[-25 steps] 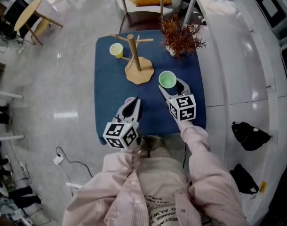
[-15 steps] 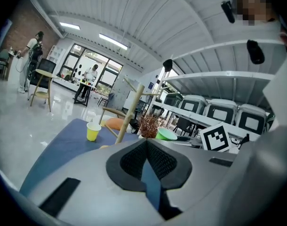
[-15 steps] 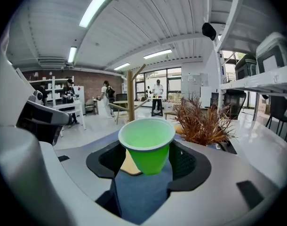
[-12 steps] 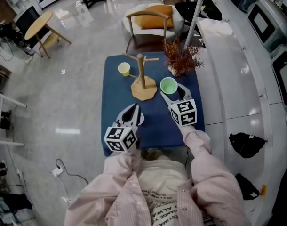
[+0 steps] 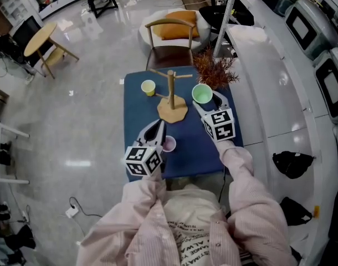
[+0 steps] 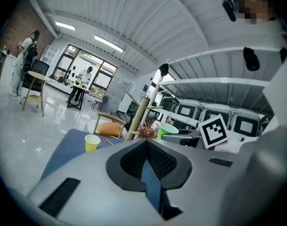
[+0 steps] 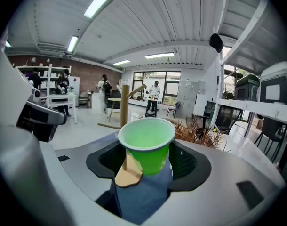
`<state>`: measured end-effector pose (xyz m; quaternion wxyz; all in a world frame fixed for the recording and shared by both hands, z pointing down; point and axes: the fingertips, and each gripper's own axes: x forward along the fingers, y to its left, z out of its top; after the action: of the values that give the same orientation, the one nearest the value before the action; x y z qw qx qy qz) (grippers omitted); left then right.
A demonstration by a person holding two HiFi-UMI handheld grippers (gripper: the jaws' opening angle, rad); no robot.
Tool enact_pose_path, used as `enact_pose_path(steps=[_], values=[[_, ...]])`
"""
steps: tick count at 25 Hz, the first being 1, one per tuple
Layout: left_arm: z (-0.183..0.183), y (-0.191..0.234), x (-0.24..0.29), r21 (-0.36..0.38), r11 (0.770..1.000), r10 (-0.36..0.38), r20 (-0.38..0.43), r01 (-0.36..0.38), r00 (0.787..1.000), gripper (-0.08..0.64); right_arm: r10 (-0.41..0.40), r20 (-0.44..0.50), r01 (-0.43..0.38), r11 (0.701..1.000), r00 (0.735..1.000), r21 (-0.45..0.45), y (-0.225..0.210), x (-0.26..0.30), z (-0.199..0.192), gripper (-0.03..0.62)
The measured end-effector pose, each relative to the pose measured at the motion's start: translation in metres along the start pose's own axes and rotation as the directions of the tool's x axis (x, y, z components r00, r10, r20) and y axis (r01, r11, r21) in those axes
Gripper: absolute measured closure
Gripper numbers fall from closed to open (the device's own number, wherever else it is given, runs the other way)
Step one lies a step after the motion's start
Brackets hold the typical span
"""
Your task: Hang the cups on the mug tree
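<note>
Green cup (image 7: 148,147) gripped by right fingers (image 7: 188,163); left fingers (image 6: 127,163) closed, half-hiding pink cup (image 5: 169,144).

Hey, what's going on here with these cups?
A person works with a gripper in each hand. The right gripper holds a green cup above the blue table, beside the wooden mug tree, whose pegs are bare. The left gripper is shut and empty. A yellow cup and a pink cup sit on the table.
</note>
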<state>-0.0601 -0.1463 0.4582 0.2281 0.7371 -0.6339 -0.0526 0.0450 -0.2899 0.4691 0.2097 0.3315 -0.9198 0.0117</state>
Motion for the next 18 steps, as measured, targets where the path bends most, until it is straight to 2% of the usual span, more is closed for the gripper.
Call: enact_pose_path(steps=[4,10,18], values=[[0.013,0.010,0.000,0.007,0.999,-0.034,-0.005,0.034,0.999,0.561,-0.055,-0.025,0.054,0.998,0.998,-0.036,-0.003,0.005,0.014,0.311],[0.025,0.016,0.003,0.010,0.996,-0.085,-0.011,0.085,0.996,0.561,-0.094,-0.055,0.087,0.989,0.994,-0.123,-0.003,0.011,0.036,0.311],[0.036,0.019,0.003,0.017,0.991,-0.131,-0.011,0.131,0.991,0.561,-0.145,-0.098,0.113,0.955,0.985,-0.274,-0.006,0.018,0.058,0.311]])
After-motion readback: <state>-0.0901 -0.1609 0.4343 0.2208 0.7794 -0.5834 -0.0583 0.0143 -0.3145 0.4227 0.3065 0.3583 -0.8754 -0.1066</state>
